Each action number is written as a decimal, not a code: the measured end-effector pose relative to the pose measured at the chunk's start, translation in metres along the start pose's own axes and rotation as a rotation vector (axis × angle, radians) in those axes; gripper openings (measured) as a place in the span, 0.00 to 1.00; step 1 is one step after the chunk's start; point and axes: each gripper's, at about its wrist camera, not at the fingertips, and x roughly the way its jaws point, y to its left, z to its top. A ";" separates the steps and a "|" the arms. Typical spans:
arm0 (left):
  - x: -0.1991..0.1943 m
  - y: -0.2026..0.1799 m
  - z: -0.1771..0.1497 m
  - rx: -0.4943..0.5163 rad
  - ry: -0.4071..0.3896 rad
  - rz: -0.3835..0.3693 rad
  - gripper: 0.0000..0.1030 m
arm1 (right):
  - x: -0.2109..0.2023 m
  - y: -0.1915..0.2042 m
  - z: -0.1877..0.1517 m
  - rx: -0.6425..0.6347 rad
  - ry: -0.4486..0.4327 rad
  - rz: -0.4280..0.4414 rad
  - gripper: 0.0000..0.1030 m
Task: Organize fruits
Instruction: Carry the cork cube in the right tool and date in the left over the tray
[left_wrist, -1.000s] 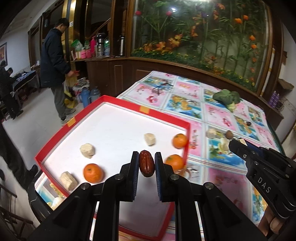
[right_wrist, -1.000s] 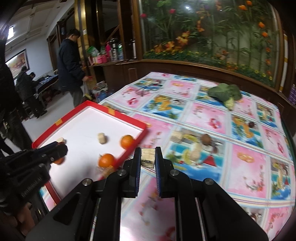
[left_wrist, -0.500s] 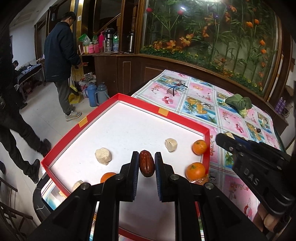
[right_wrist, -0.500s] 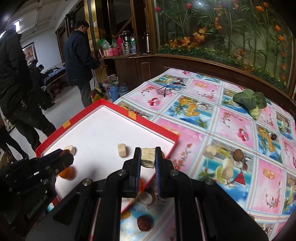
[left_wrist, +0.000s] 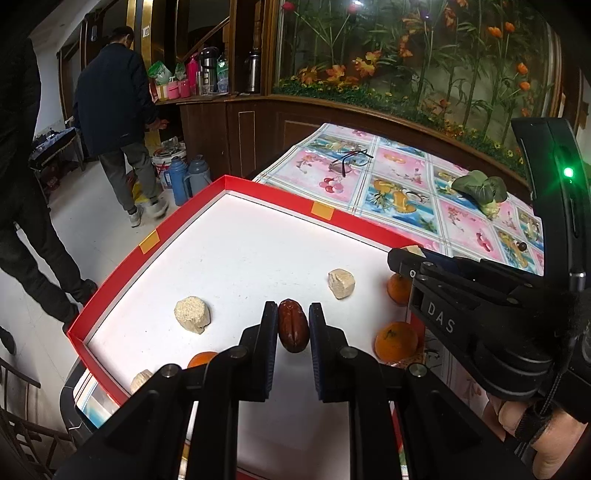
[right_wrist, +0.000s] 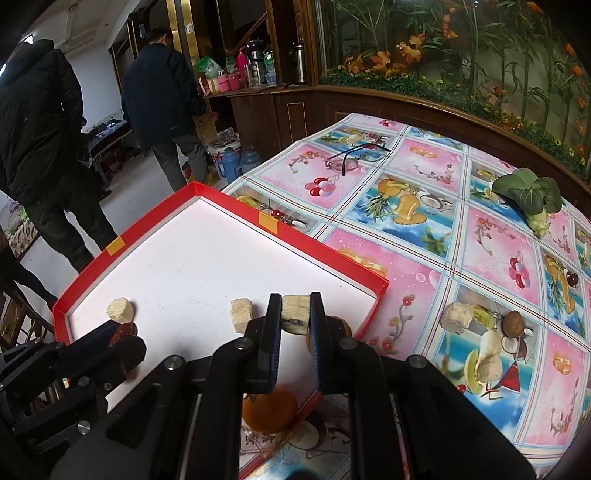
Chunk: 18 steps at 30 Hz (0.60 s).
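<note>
Date (left_wrist: 293, 325) in left jaws, chunk (right_wrist: 295, 314) in right

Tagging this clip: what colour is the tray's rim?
Red, with small orange tape patches; the tray rim shows best in the left wrist view.

The red-rimmed tray (left_wrist: 110, 288) looks like card, its white floor matt. The fruit-print tablecloth (right_wrist: 491, 251) is glossy – plastic-smooth. The red date (left_wrist: 293, 329) shines, faintly wrinkled – the beige chunks (left_wrist: 192, 314) look rough, crumbly. The cabinet (left_wrist: 236, 136) is dark polished wood.
</note>
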 end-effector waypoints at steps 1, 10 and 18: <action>0.001 0.000 0.001 0.001 0.001 0.001 0.15 | 0.001 0.000 0.000 0.002 0.002 0.003 0.16; 0.008 0.002 0.001 0.004 0.011 0.006 0.15 | 0.011 -0.006 0.006 0.015 0.013 0.009 0.16; 0.004 0.008 0.000 0.000 0.005 0.012 0.15 | 0.020 -0.004 0.013 0.016 0.027 0.015 0.16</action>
